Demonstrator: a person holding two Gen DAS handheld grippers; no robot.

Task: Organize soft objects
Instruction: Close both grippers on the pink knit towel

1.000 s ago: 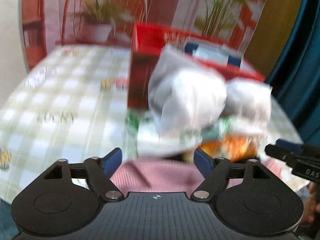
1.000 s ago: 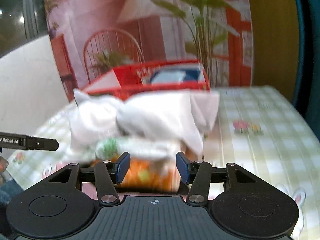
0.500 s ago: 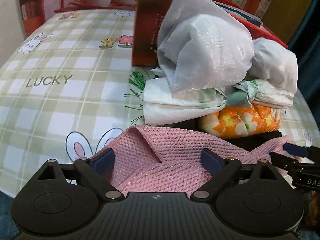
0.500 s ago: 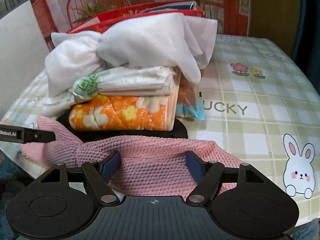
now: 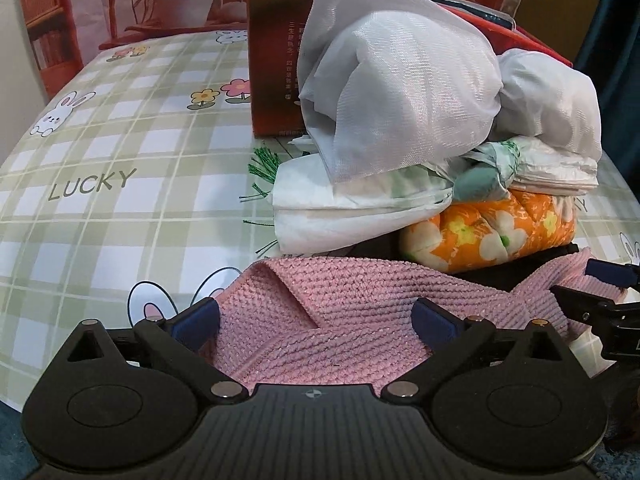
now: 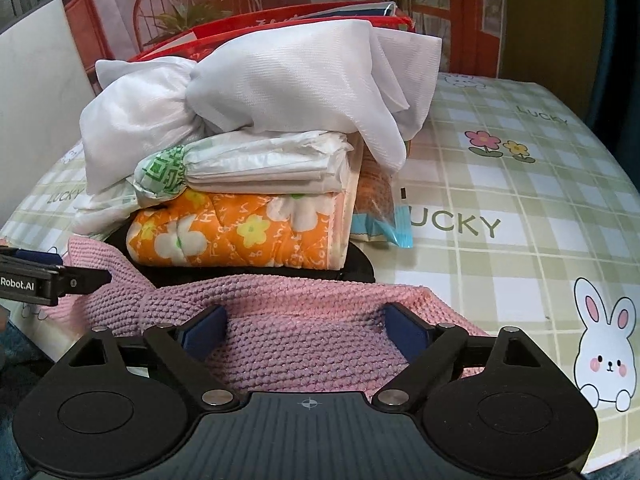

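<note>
A: Far left in the left wrist view: checked tablecloth (image 5: 120, 152) with a rabbit print and the word LUCKY. Then the red box (image 5: 276, 60), upright, just behind the stack.

B: And the stack itself?

A: Topped by a white mesh bundle (image 5: 400, 92), knotted near the middle. Under it a folded white plastic bag (image 5: 340, 212), then an orange floral cushion (image 5: 492, 236), all resting on something flat and black (too little showing to name it).

B: Nearest the camera?

A: Pink knitted cloth (image 5: 340, 312), lying on the table's near edge in front of the stack. Left gripper (image 5: 316, 320) over it, jaws spread wide and opening, cloth lying between the blue pads with no visible squeeze. At far right, the tip of the other tool.

B: From the right wrist view?

A: Leftmost, the tip of the left tool. Then the same pile: mesh bundle (image 6: 280, 92), bag (image 6: 260, 168), cushion (image 6: 240, 236). Pink cloth (image 6: 304, 336) across the foreground, right gripper (image 6: 306, 330) above it, jaws apart and opening, pads not pinching the knit. Right of the stack, a small blue-edged packet (image 6: 384, 216) touching the cushion's end; beyond it, more tablecloth (image 6: 520, 200).
</note>
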